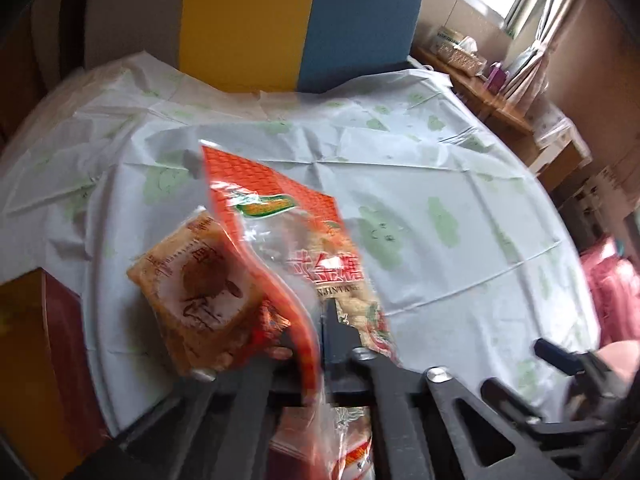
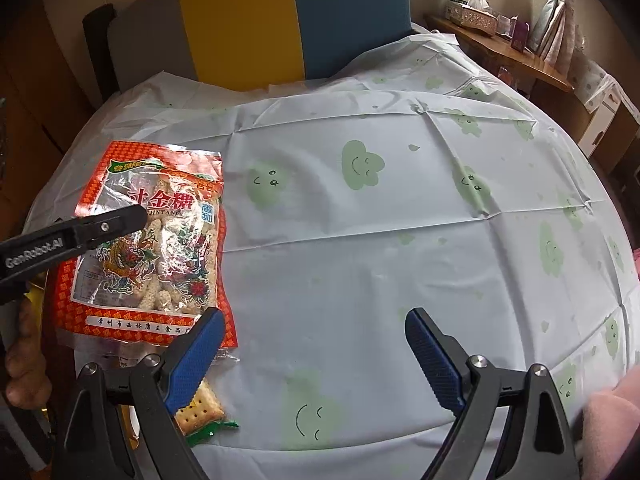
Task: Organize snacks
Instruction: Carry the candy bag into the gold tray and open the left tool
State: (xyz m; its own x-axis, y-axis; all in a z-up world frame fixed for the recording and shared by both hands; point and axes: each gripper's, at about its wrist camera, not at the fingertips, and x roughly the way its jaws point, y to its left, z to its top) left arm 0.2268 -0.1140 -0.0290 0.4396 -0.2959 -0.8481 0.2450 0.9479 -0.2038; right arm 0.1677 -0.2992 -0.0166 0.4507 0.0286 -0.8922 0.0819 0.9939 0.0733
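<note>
My left hand-held gripper (image 1: 308, 344) pinches the red snack bag (image 1: 288, 240) above the bench (image 1: 440, 168). A small brown packet (image 1: 196, 292) leans on it and could fall. My right hand-held gripper (image 2: 316, 356) is open, holding nothing.

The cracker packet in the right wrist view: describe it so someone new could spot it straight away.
Start at the white tablecloth printed with green smiling clouds and go to its near left corner, below the big red snack bag. Beside the blue pad of the right tongs lies the cracker packet. It is small and clear with a green end, showing square tan crackers dotted with holes.
</note>
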